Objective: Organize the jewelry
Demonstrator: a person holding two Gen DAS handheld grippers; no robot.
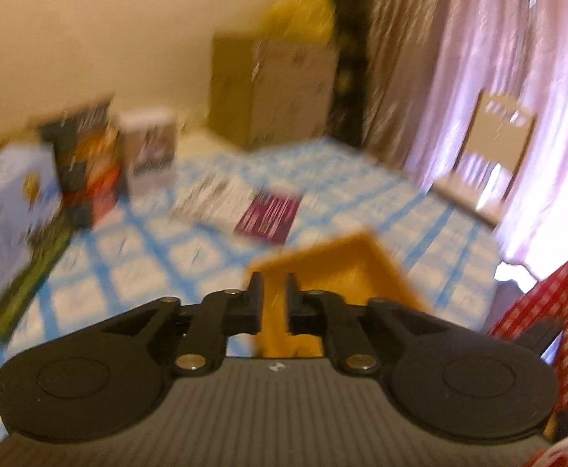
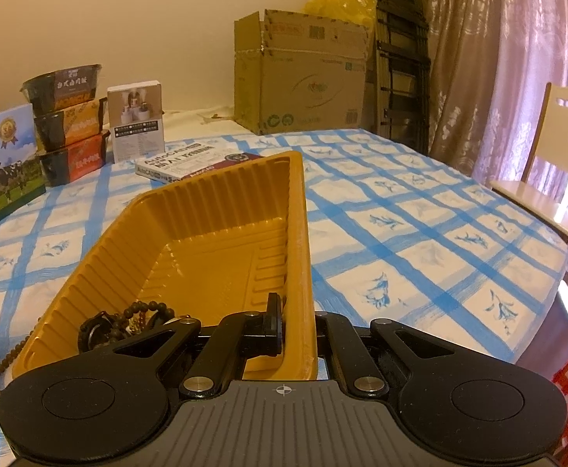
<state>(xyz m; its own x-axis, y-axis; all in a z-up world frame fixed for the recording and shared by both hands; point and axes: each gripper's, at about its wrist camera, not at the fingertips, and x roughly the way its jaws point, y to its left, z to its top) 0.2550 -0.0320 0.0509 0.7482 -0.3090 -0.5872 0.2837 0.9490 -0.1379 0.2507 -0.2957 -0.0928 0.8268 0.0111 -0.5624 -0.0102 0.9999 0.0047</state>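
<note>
My right gripper is clamped on the near right wall of the yellow plastic tray: one finger stands inside the tray against the ribbed wall, and the other is hidden behind the wall on the outside. The tray rests on the blue-checked tablecloth, its long axis running away from me toward a book lying flat just beyond its far end. In the near left corner of the tray lies the jewelry, a dark tangle of beaded strands; a further bead strand trails on the cloth just outside the tray's left rim. My left gripper is seen in a heavily blurred view, its jaws slightly parted with nothing between them, hovering over the same tray, which appears just ahead of the fingertips. Farther back on the table stand stacked food containers, a small white box and a carton printed with cows. Behind the table are a cardboard box, a yellow bag, a curtain and a pale chair.
</note>
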